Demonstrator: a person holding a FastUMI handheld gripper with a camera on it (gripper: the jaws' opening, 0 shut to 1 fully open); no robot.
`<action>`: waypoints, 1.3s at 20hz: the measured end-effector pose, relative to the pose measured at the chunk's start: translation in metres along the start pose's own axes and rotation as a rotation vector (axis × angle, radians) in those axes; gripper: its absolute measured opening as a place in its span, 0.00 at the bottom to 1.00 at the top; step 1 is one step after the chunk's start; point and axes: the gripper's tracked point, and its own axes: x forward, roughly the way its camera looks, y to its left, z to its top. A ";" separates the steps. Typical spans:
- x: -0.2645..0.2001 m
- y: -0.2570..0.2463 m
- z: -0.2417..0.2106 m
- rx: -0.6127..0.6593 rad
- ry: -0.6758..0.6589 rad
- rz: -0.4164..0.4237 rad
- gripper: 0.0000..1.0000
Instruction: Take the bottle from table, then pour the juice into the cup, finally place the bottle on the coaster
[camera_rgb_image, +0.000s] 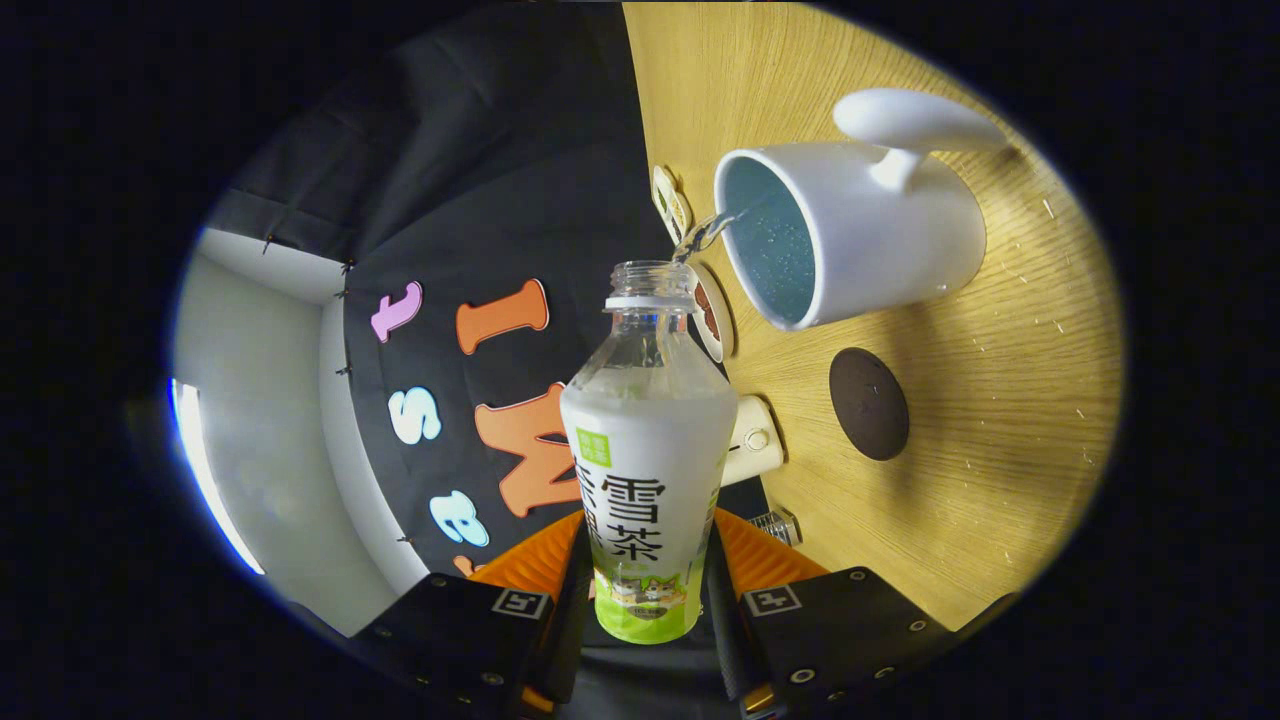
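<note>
Bottle sat clamped between gripper fingers at labelled lower body, tipped, clear stream running from open neck into cup. Thin plastic, probably light, squashy, slippery; coaster nearby on table.

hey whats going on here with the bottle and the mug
A hand-held gripper has its fingers clamped on an uncapped bottle, tipped so a thin stream runs from its mouth into the white cup on the wooden table. The dark round coaster sits bare beside the cup, so setting the bottle down there is not yet done.
</note>
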 end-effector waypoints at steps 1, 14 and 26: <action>0.001 0.003 -0.001 0.008 -0.001 0.000 0.56; -0.003 0.014 0.003 0.112 -0.001 0.015 0.56; -0.008 0.026 0.006 0.226 -0.008 0.044 0.56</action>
